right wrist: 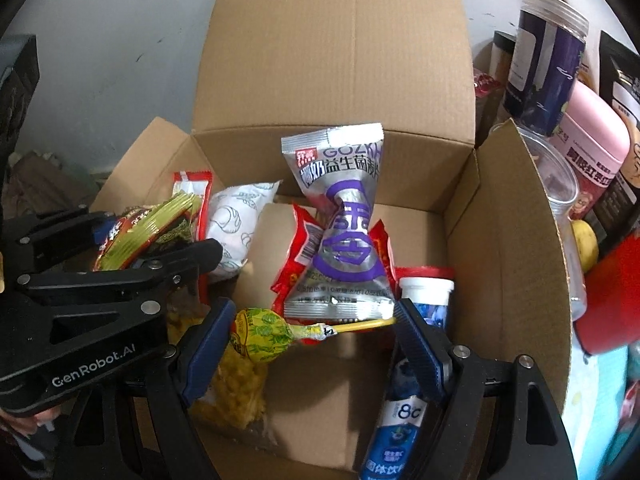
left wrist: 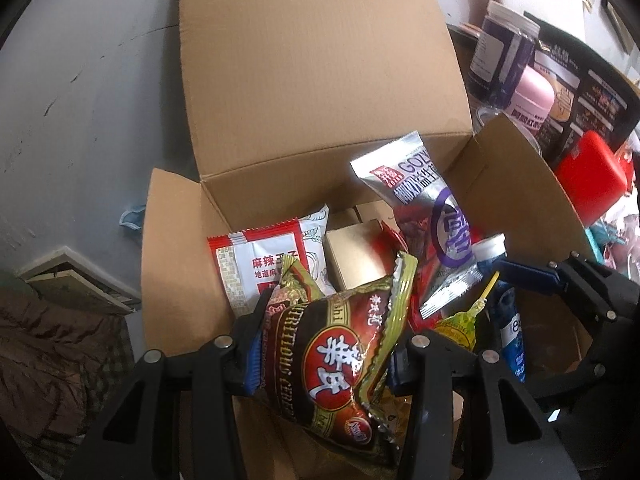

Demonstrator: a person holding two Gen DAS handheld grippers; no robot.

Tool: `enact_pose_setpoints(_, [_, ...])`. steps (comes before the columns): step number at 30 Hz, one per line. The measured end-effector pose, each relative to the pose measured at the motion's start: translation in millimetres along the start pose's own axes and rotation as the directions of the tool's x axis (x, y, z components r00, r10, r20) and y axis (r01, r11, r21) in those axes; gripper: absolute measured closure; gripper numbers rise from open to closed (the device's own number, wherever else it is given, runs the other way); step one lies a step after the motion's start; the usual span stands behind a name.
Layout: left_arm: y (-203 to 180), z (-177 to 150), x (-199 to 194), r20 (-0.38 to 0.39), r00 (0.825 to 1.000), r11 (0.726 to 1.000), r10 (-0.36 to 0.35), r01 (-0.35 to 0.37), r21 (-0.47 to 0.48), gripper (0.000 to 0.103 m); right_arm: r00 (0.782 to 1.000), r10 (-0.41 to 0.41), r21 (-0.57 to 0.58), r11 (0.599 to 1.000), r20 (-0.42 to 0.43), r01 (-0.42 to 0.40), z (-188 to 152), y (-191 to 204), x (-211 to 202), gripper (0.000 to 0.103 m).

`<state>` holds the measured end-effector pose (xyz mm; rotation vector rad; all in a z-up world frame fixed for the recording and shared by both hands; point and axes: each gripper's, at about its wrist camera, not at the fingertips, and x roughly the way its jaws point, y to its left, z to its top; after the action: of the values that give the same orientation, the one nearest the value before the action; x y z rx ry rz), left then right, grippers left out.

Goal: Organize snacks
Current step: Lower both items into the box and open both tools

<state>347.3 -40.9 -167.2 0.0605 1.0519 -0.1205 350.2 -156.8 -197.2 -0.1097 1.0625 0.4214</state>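
Cereal packet (left wrist: 340, 364) clamped between left gripper (left wrist: 320, 354) fingers, over open cardboard box (left wrist: 320, 92). Right gripper (right wrist: 314, 330) fingers wide, lollipop (right wrist: 264, 334) spanning between them; silver sachet (right wrist: 344, 224) just beyond, blue tube (right wrist: 400, 412) under right finger. Past box: grey wall (left wrist: 88, 80); jars (right wrist: 548, 56) crowd right side.

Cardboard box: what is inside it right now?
Inside the cardboard box: a silver-purple packet, red wrappers, a white patterned packet, a blue tube, a yellow snack bag. The floor beneath them is mostly covered.
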Motion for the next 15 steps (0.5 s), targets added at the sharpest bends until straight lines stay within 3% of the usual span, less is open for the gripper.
enact_pose_setpoints(5, [-9,2,2,-0.03,0.996,0.996,0.085,-0.084,0.019,0.058,0.999,-0.029,-0.025,0.999,-0.016,0.028,1,6,1,0.021])
enact_pose_setpoints(15, [-11,0,-16,-0.023,0.991,0.991,0.129,-0.13,-0.017,0.056,0.995,-0.09,-0.069,0.994,-0.044,0.087,-16,11,-22,0.017])
